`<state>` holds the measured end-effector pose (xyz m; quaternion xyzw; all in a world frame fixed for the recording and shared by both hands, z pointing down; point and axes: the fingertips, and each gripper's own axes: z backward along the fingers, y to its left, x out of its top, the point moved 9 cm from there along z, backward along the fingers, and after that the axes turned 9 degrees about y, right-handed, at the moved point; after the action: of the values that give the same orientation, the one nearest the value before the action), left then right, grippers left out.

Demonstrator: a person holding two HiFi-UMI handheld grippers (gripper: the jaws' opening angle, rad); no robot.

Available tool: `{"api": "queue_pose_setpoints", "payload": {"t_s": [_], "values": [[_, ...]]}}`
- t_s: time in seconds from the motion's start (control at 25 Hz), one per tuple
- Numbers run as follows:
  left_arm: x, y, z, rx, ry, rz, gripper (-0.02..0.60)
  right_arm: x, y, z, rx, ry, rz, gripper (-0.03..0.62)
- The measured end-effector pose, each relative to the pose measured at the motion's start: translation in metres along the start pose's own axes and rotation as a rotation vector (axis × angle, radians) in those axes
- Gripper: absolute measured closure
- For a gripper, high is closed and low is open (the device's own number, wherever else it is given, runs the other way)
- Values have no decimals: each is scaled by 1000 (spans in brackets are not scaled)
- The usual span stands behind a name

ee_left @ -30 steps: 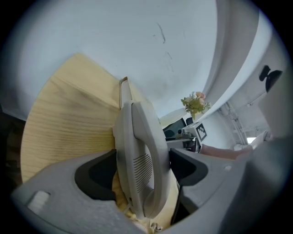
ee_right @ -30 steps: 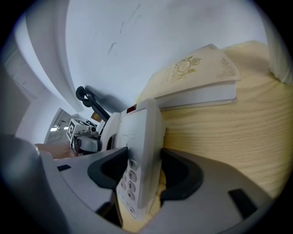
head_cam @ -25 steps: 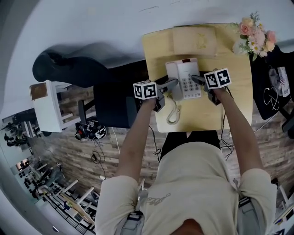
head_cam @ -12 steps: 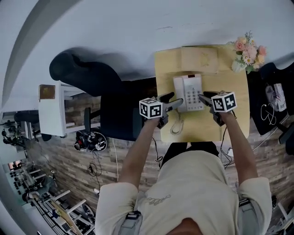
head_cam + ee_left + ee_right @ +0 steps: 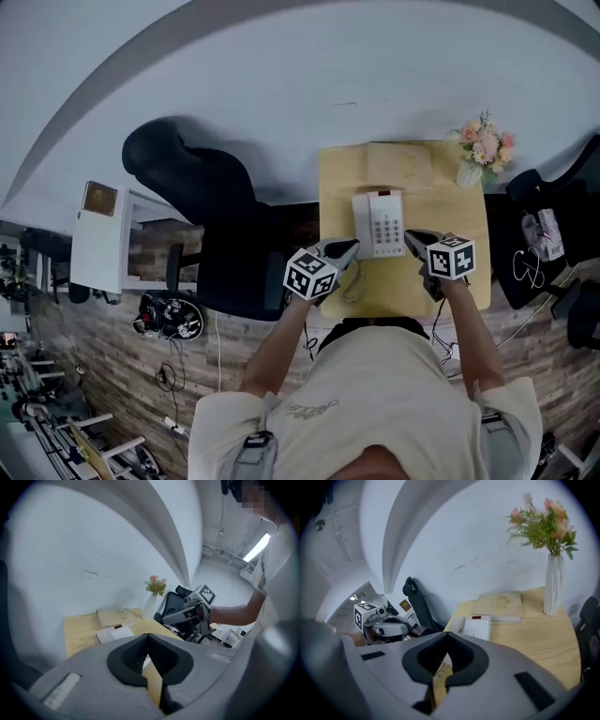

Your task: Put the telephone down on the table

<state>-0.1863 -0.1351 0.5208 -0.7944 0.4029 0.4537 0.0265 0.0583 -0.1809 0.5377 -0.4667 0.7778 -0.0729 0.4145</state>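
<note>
The white telephone [image 5: 380, 223] lies flat on the wooden table [image 5: 342, 187] with its handset in the cradle; it also shows in the left gripper view [image 5: 115, 633] and in the right gripper view [image 5: 474, 627]. My left gripper [image 5: 350, 248] hovers off the telephone's near left corner, shut and empty. My right gripper [image 5: 411, 237] hovers off its near right side, also shut and empty. Both are above the table and touch nothing. In each gripper view the dark pads [image 5: 140, 653] [image 5: 457, 656] meet with nothing between them.
A tan book [image 5: 398, 164] lies behind the telephone. A white vase of flowers [image 5: 478, 150] stands at the table's far right corner. A black office chair [image 5: 202, 187] is left of the table, and a white shelf unit [image 5: 103, 239] is farther left. Dark bags [image 5: 534, 244] lie to the right.
Both grippers have come off the telephone's sides, risen and drawn back toward me, and their jaws have closed. The telephone stays on the table.
</note>
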Motion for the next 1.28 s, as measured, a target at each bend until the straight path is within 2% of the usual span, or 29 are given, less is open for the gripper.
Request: {"api": "queue_pose_setpoints", "payload": {"t_s": [0.2,0.44,0.6,0.72,0.84,1.04,1.16,1.28], "values": [[12,-25,23,26,-40,-37,565,4,24,24,-3,-71,37,592],[41,-49,63,99,-155,-133,565,23,72,56,-39,-163,238,592],[60,-56,89,176,-219,-185,565,42,100,78,-18,-225,330,592],[74,-59,103,194,-269,-200,565,56,116,95,-20,-272,386,592],[89,-63,116,219,-330,-220,565,67,129,109,-59,-303,460,592],[104,-66,139,317,-459,-205,565,78,143,122,-135,-335,565,592],[107,-65,147,323,-484,-183,565,83,150,127,-147,-367,575,592],[113,-65,153,346,-487,-214,565,88,156,133,-140,-387,586,592]]}}
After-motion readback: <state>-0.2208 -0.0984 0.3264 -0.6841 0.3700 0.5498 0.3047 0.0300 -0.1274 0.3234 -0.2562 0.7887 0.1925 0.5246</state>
